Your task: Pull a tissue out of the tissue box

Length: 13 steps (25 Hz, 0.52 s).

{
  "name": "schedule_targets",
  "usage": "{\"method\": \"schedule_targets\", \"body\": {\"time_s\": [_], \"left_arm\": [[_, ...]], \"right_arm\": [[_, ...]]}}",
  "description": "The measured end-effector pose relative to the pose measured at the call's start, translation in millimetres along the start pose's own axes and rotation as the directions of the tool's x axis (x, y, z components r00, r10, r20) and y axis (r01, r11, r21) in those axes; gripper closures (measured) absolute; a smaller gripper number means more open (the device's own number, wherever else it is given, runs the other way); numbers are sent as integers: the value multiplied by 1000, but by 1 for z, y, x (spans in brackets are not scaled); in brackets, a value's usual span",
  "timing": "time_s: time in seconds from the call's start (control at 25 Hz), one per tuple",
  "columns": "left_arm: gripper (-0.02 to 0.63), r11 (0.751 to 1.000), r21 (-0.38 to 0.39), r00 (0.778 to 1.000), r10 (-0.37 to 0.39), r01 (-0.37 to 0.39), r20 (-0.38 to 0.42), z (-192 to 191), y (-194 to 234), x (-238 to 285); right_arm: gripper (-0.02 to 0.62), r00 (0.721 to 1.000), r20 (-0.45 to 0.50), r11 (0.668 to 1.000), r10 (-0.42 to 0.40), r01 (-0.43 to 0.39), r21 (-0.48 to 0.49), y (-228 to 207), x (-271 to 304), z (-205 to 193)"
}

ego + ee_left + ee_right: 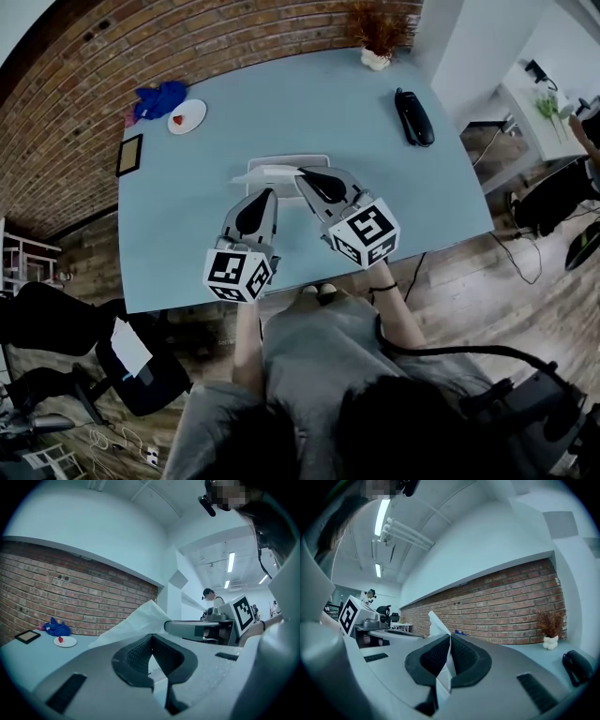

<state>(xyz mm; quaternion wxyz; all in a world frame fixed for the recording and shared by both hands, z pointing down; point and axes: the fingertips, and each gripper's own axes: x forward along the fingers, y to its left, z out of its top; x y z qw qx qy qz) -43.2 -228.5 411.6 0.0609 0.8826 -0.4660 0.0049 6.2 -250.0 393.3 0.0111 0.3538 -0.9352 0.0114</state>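
A pale tissue box (302, 161) lies on the light blue table (187, 225) in front of the person. A white tissue (262, 174) stands up from it. My right gripper (302, 174) is shut on this tissue; in the right gripper view the sheet (437, 626) runs down between the dark pads (464, 656). My left gripper (270, 194) sits just left of the right one, near the box's front, its jaws shut with nothing seen between them. In the left gripper view the tissue (140, 620) rises beyond the left gripper's tips (151, 641), led off by the right gripper's finger (192, 628).
A black handset (413, 116) lies at the table's far right. A white plate with a red bit (187, 116), a blue cloth (159, 98) and a small dark frame (129, 155) are at the far left. A dried plant in a white pot (378, 42) stands by the brick wall.
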Motion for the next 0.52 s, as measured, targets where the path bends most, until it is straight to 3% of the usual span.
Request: {"method": "schedule_targets", "body": {"time_s": [0.52], "left_arm": [[603, 1000, 12, 1000, 15, -15, 4, -4, -5, 5]], "right_arm": [[595, 1000, 14, 1000, 19, -19, 5, -5, -6, -2]]}}
